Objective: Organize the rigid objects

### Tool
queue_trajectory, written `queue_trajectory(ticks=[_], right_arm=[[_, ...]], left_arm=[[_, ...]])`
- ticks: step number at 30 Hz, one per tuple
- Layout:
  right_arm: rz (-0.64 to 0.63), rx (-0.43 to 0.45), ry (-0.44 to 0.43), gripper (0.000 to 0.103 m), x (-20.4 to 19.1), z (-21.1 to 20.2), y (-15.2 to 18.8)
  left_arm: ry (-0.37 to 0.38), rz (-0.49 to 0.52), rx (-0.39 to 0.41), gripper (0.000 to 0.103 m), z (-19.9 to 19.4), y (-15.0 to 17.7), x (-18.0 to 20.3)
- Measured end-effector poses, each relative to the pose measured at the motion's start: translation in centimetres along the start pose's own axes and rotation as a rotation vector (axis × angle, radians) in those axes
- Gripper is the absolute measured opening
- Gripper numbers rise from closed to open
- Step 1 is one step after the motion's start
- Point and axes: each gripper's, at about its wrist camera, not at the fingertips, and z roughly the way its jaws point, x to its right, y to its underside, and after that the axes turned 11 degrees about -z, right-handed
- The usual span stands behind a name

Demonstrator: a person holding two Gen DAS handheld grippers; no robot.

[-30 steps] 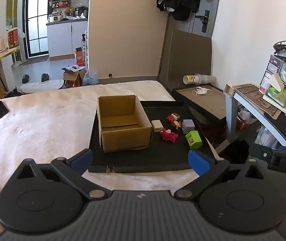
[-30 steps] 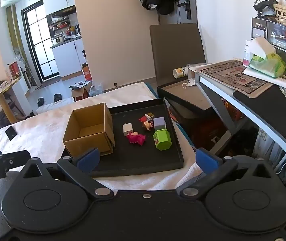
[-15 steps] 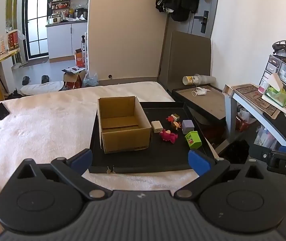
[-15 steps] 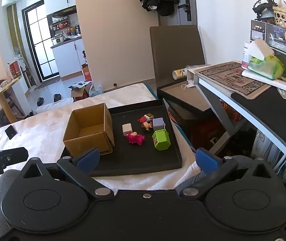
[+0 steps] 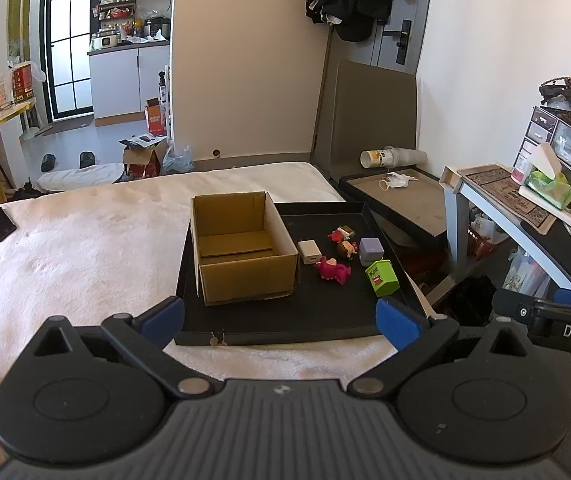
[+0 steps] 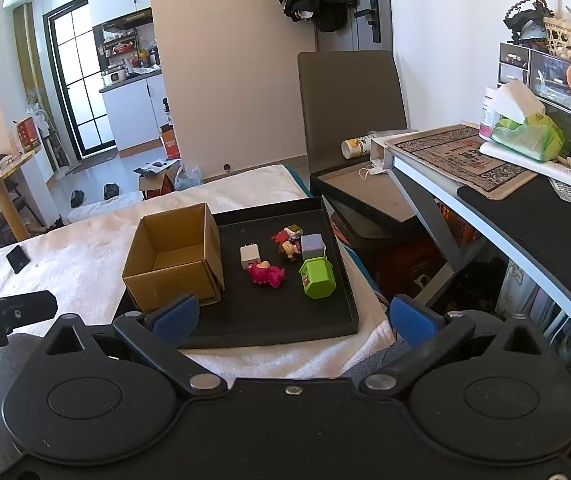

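On the black tray (image 6: 337,312), a cardboard box (image 6: 173,256) sat beside 6 small items, the right hand-held gripper (image 6: 294,318) spread wide.

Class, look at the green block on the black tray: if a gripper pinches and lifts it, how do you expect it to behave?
The green block looks hard and flat-sided, so it should probably hold its shape. It seems small, likely light. Its faceted shape suggests it would slide or tip on the black tray, not roll.

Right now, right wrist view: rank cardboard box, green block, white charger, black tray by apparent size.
1. black tray
2. cardboard box
3. green block
4. white charger

The green block lies nearer the camera than the white charger, so the gap between those two may be overstated.
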Motion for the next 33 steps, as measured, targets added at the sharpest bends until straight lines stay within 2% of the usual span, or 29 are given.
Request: queue_trajectory(ticks=[33], right_arm=[[-0.01,-0.005,-0.001,0.103,-0.23,-0.29,-0.03]], left_arm=[[0.003,0.0,-0.003,0.102,0.28,0.08,0.02]])
